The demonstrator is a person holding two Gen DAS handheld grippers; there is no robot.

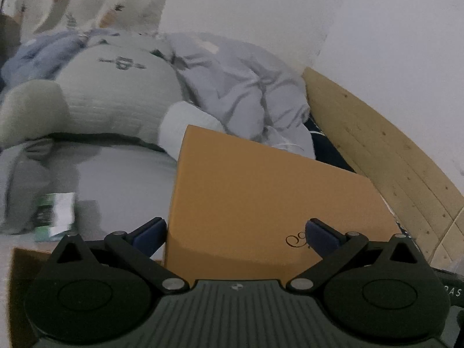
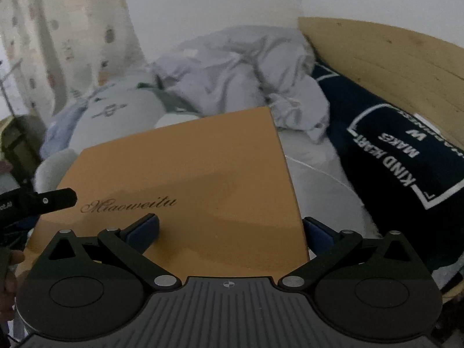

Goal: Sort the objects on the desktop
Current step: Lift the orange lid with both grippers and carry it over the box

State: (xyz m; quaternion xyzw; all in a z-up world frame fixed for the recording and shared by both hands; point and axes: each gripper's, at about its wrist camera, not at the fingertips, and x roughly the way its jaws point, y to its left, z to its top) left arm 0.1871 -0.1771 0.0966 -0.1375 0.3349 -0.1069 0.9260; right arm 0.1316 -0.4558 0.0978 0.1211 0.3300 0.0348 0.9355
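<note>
A tan cardboard box lid (image 1: 261, 203) with gold script lettering fills the middle of both views (image 2: 188, 179). My left gripper (image 1: 236, 232) straddles its left edge: one blue pad is beside the lid's side, the other over its top. My right gripper (image 2: 232, 230) straddles its right edge the same way. Both grippers' jaws stand wide apart; whether the pads press the lid I cannot tell. The lid appears lifted and tilted. The left gripper's finger (image 2: 43, 200) shows at the left of the right wrist view.
A bed lies behind, with a crumpled pale blue duvet (image 1: 246, 87), a grey-green plush toy (image 1: 116, 87) and a dark navy pillow (image 2: 406, 159) with white lettering. A wooden headboard (image 2: 391, 58) stands at the right. A small green and white packet (image 1: 55, 214) lies left. A brown box base (image 1: 20, 290) shows lower left.
</note>
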